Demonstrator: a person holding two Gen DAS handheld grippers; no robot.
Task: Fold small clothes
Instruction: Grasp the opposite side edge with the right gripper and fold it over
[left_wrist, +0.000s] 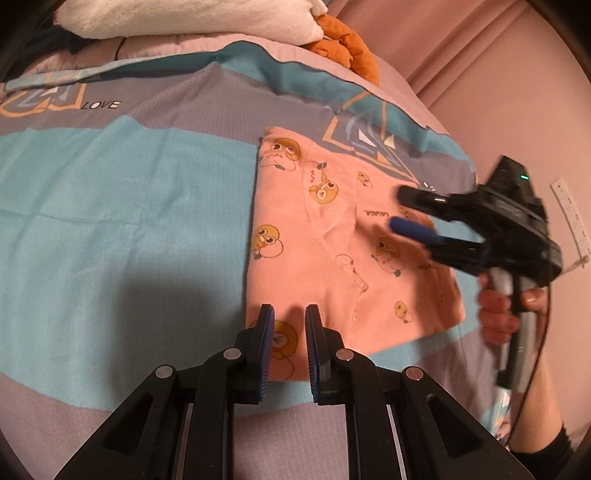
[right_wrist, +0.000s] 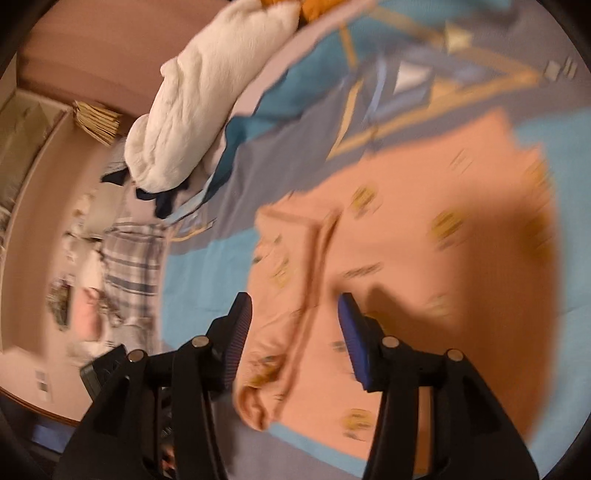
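A small pink garment (left_wrist: 332, 236) printed with yellow cartoon animals lies flat on the bed, partly folded. It also shows, blurred, in the right wrist view (right_wrist: 424, 258). My left gripper (left_wrist: 289, 312) hovers over the garment's near edge, its jaws a small gap apart with nothing between them. My right gripper (left_wrist: 400, 208) is held over the garment's right half, open and empty. In its own view the right gripper (right_wrist: 297, 306) is open wide above the garment's folded edge.
The bedsheet (left_wrist: 110, 192) is blue and grey with geometric prints. A white fluffy blanket (left_wrist: 184, 18) and an orange plush toy (left_wrist: 343, 40) lie at the head of the bed. A wall with a power strip (left_wrist: 570, 214) stands at the right.
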